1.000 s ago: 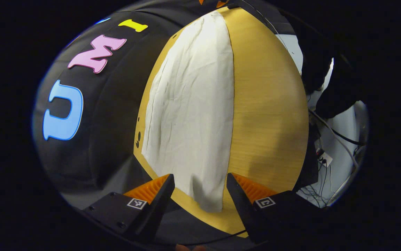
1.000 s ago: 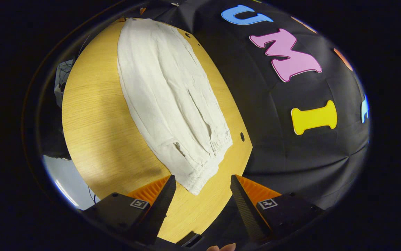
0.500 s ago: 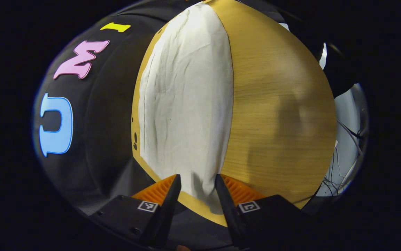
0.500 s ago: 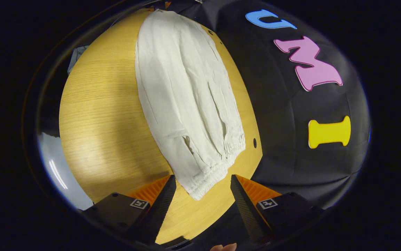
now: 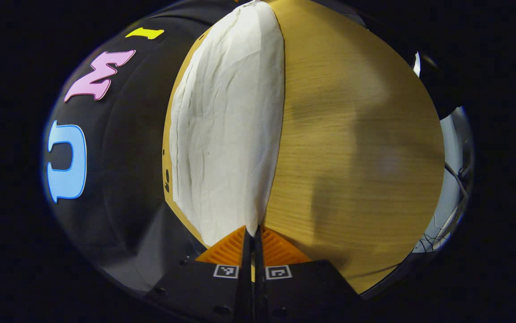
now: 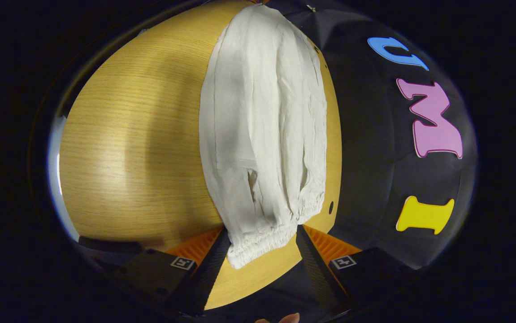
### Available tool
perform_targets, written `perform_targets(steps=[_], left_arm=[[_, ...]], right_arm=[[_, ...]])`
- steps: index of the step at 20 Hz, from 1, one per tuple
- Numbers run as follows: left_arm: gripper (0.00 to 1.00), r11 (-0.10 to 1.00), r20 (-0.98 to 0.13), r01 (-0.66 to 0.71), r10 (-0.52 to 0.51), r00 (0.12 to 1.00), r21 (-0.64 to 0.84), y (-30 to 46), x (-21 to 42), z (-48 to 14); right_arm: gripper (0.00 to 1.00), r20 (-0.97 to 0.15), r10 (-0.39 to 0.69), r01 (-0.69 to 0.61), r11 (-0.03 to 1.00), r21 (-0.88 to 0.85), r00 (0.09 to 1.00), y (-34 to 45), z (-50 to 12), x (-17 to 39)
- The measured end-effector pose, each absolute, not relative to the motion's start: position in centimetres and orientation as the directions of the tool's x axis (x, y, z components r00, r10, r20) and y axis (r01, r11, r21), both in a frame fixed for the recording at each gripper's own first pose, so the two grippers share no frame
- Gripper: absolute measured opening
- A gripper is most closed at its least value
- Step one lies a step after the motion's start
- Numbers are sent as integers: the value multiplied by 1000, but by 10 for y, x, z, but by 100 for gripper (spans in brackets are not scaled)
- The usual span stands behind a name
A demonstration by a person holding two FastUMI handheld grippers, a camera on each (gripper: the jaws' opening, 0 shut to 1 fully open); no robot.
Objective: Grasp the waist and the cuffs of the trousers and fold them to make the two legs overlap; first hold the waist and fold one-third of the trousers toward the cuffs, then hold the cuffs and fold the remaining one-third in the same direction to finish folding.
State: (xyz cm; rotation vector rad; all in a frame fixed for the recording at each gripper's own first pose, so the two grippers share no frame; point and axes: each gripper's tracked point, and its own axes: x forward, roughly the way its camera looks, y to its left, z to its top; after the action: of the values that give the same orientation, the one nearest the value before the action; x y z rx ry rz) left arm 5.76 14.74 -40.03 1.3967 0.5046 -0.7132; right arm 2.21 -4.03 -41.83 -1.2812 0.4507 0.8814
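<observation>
White trousers (image 5: 226, 134) lie lengthwise on a wooden table (image 5: 352, 134). In the left gripper view my left gripper (image 5: 253, 237) is shut on the near corner of the plain cuff end, and the cloth runs away from the closed fingers. In the right gripper view the trousers (image 6: 262, 125) end in a gathered elastic waist (image 6: 260, 246) with a pocket slit above it. My right gripper (image 6: 263, 229) is open. One finger stands on each side of the waist, and the band lies between them on the table.
The black cloth wall runs close along one long side of the trousers. Bare table (image 6: 127, 148) stretches along the other side. A small hole (image 6: 331, 207) sits in the table near the waist. Cables (image 5: 450, 202) lie beyond the table edge.
My left gripper moved in and closed on the cuff corner. My right gripper came forward, still open, until the waistband lay between its fingers.
</observation>
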Motion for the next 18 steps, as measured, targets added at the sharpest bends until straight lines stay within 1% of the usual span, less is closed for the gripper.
perform_targets(steps=[1,3,4,6,7,9,13,15,18], left_arm=[[6,40,-699,712,-157,698,701,146,59,-399],[5,90,-708,723,-153,689,685,145,63,-399],[5,124,-714,730,-151,683,672,145,65,-398],[5,192,-728,741,-149,670,643,144,66,-397],[5,208,-733,745,-145,664,634,143,66,-397],[5,235,-746,754,-139,651,613,144,63,-395],[5,274,-789,785,-124,602,555,149,34,-397],[5,288,-806,799,-126,578,528,150,16,-393],[5,303,-811,800,-123,572,518,153,-2,-382]], right_arm=[[92,-750,311,-797,37,-603,583,-39,-424,23],[74,-790,293,-836,70,-545,539,-41,-434,21],[46,-812,272,-854,87,-513,516,-42,-440,13],[7,-792,260,-829,74,-554,553,-44,-437,12],[6,-791,253,-827,87,-555,557,-44,-437,13],[5,-805,271,-849,140,-509,528,-40,-435,6],[6,-853,296,-903,124,-411,429,-42,-428,-13],[6,-865,310,-918,151,-366,395,-36,-417,-14],[6,-859,315,-914,193,-357,403,-38,-402,-12]])
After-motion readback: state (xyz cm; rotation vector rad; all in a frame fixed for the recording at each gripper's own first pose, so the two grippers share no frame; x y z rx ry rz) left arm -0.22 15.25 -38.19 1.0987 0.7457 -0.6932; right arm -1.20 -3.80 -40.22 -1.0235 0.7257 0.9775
